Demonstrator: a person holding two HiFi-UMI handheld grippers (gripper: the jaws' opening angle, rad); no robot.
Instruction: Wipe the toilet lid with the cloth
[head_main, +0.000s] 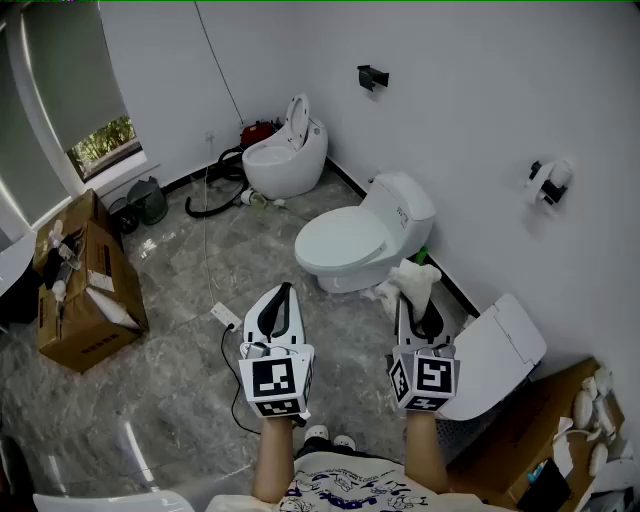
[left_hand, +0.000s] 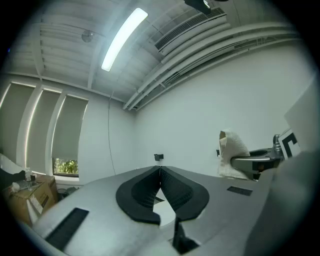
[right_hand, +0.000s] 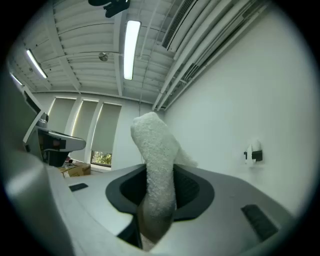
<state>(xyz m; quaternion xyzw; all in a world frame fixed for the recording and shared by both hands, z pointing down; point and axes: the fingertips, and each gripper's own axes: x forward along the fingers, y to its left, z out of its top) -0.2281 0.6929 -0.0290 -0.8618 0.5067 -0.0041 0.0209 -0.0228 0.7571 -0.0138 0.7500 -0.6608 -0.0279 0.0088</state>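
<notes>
A white toilet (head_main: 365, 235) stands against the wall with its lid (head_main: 338, 240) down. My right gripper (head_main: 417, 300) is shut on a white cloth (head_main: 412, 281) that sticks up past its tips, just in front of and right of the toilet. In the right gripper view the cloth (right_hand: 156, 175) fills the space between the jaws. My left gripper (head_main: 284, 294) is shut with nothing in it, in front of the toilet bowl, tips pointing up; its jaws meet in the left gripper view (left_hand: 160, 172), where the cloth (left_hand: 233, 154) shows at the right.
A second, rounded toilet (head_main: 286, 155) with its lid up stands farther back, with hoses (head_main: 215, 180) on the floor beside it. Cardboard boxes (head_main: 85, 285) sit at the left. A loose white panel (head_main: 495, 352) and another box (head_main: 530, 440) lie at the right. A cable and socket strip (head_main: 226, 316) lie on the floor.
</notes>
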